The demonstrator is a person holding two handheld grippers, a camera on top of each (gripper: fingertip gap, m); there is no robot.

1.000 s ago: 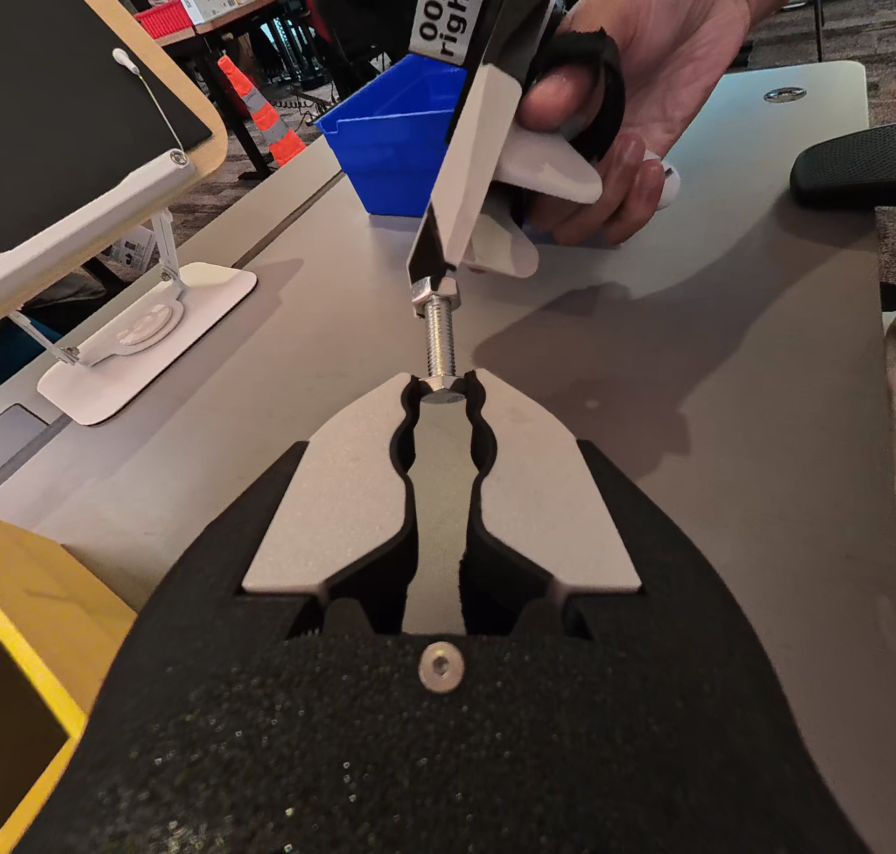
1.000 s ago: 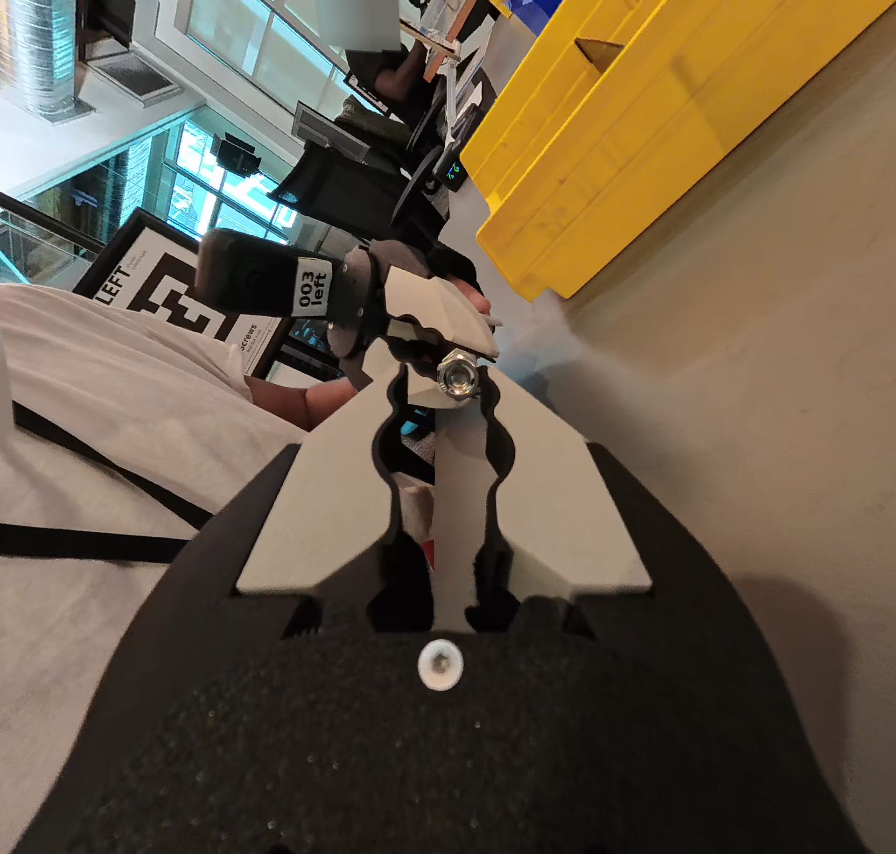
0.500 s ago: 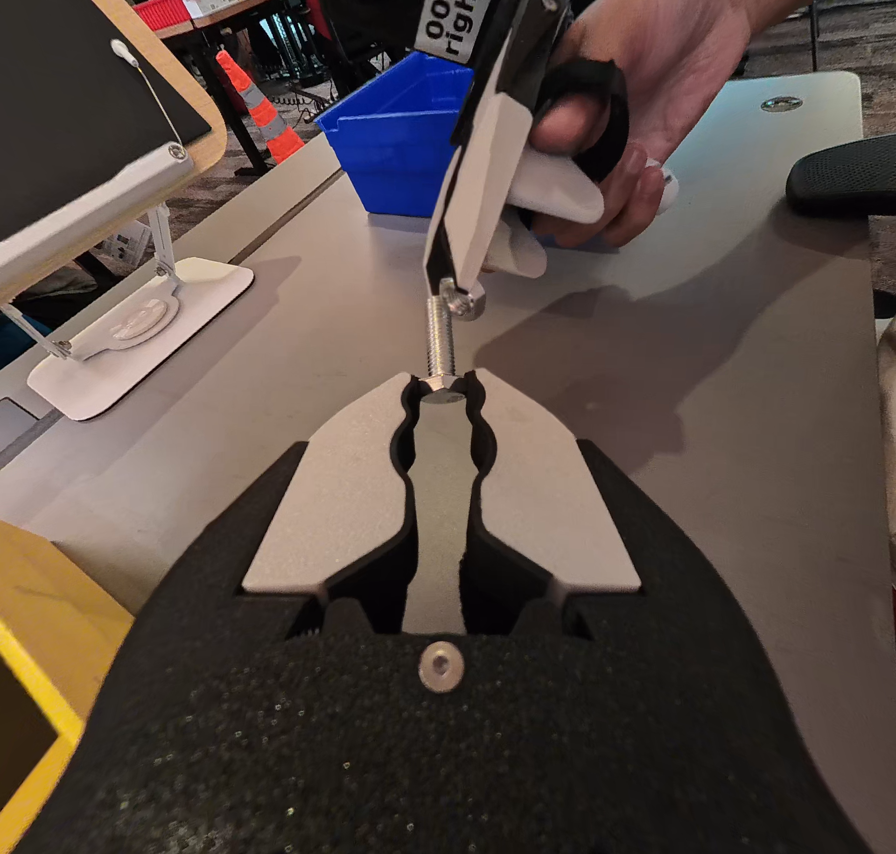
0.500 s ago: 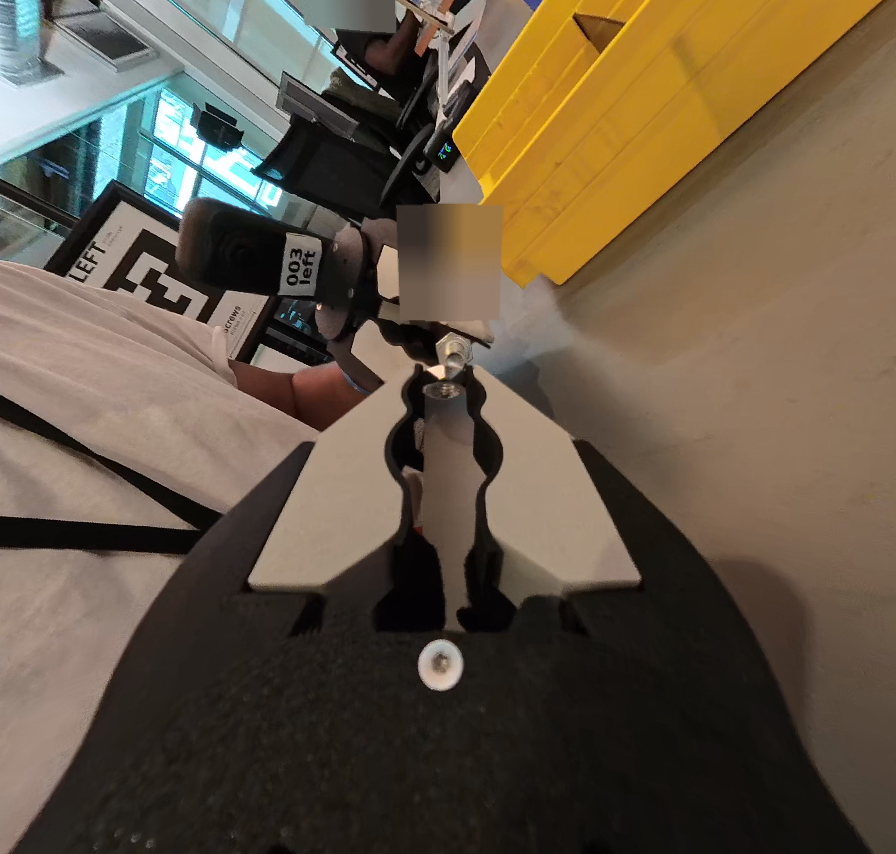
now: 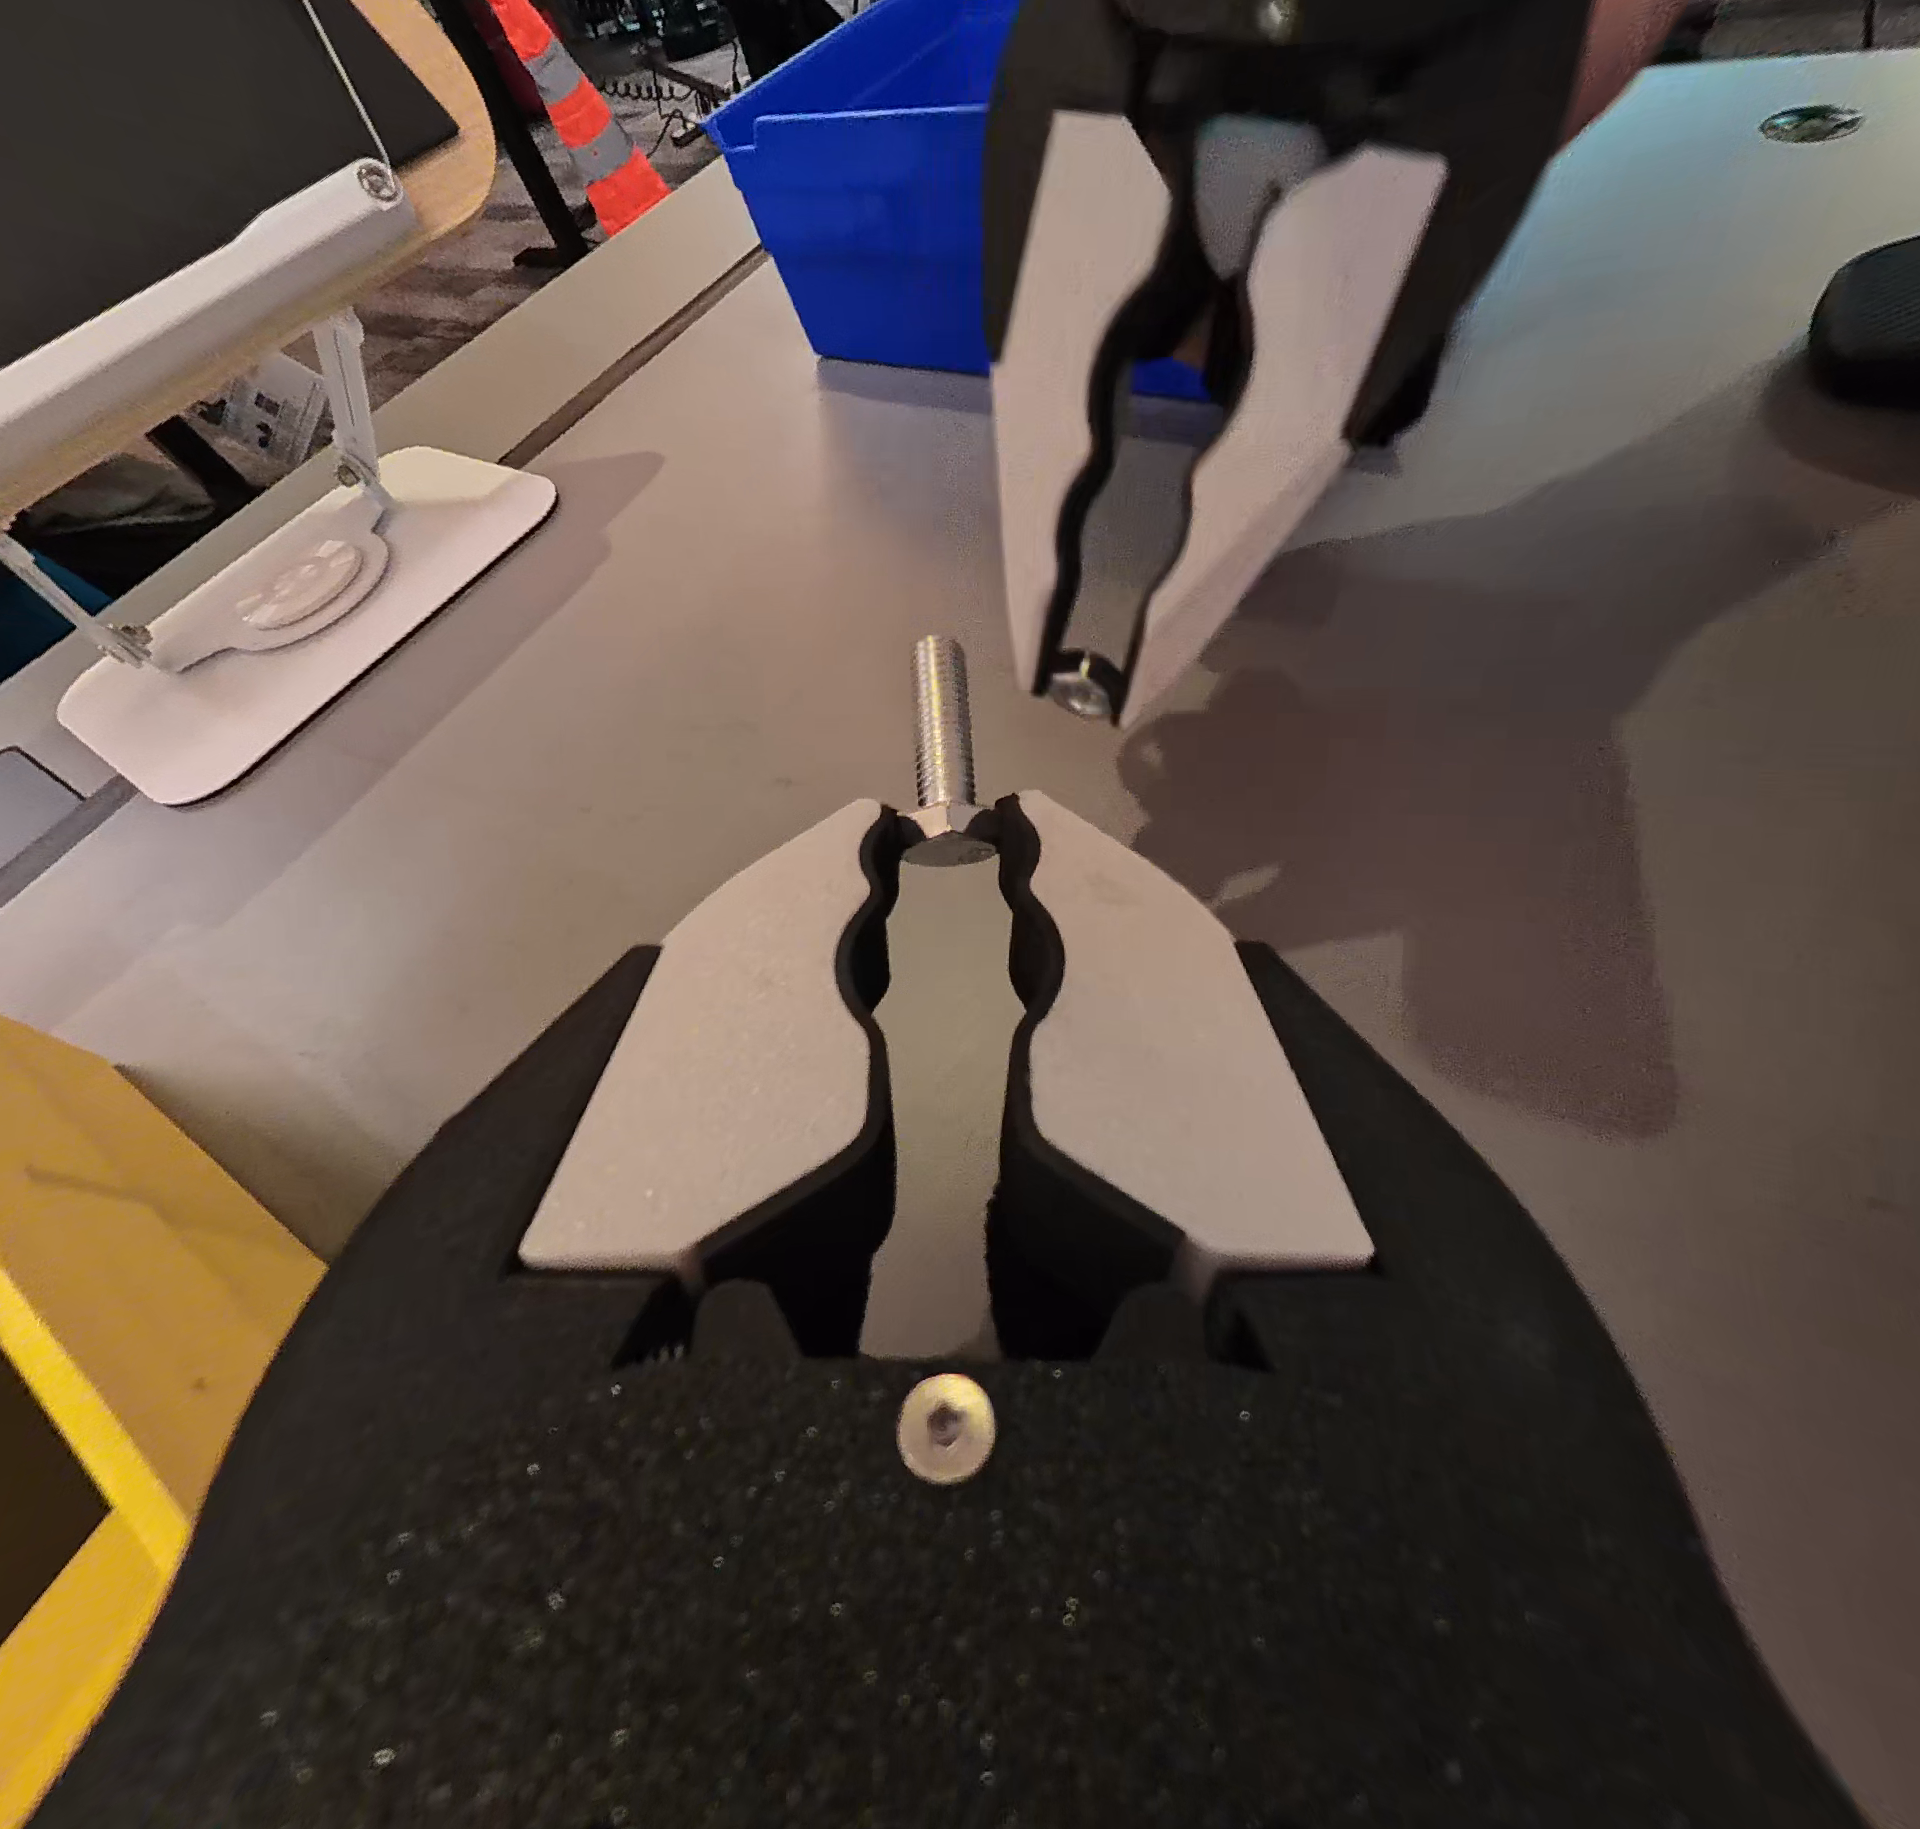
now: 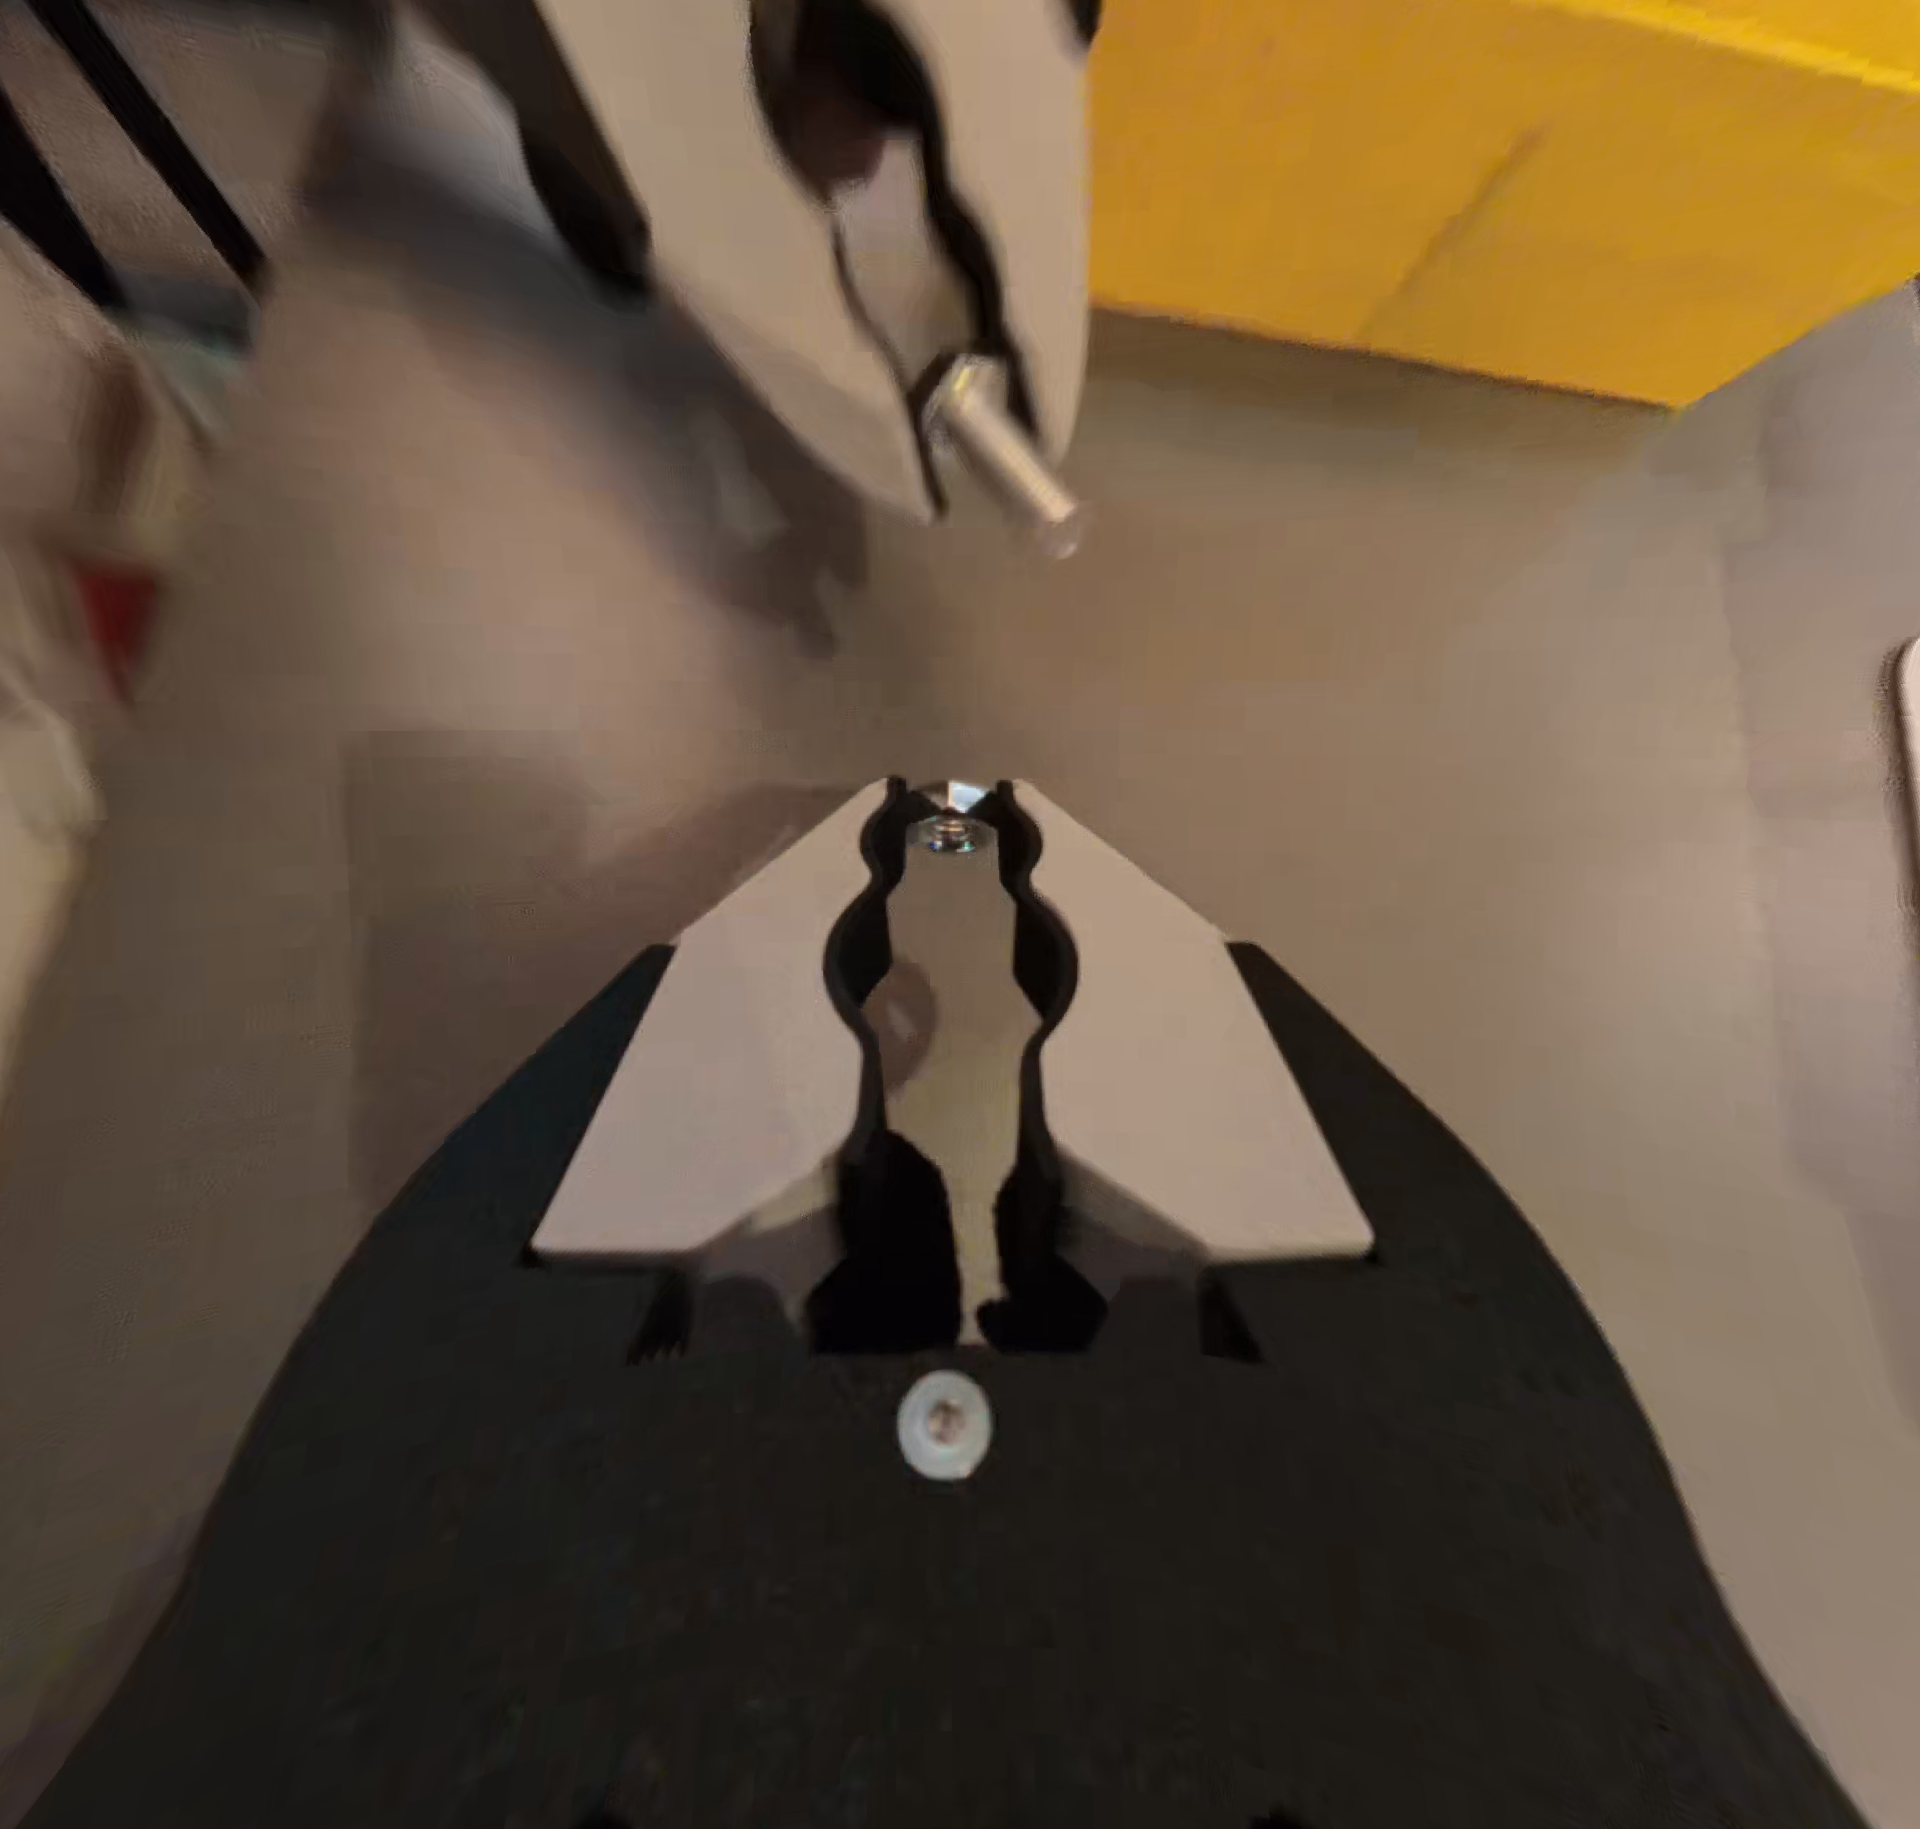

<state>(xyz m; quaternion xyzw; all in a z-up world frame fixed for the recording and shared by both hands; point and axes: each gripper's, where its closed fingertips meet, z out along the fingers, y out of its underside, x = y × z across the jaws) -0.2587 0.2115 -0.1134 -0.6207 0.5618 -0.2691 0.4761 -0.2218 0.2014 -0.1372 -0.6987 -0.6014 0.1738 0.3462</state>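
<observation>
My left gripper (image 5: 948,823) is squeezing the flat six-sided head of a shiny silver bolt (image 5: 941,730). Both tips press on the head, one from each side. The twisty part of the bolt sticks straight out in front of the tips, over the grey table (image 5: 644,823).

My right gripper (image 6: 948,811) is pinching a small silver nut (image 6: 948,829) right at the very end of its tips. The nut is not on the bolt. From my left gripper, the nut sits just ahead and a little to the right of the bolt's end, close by but not touching.

Farther ahead of my left gripper, behind my right one, is a blue bin (image 5: 873,210). To the far left stands a white stand (image 5: 312,584) holding a dark board. A yellow bin (image 6: 1507,148) sits ahead of my right gripper, off to the right.
</observation>
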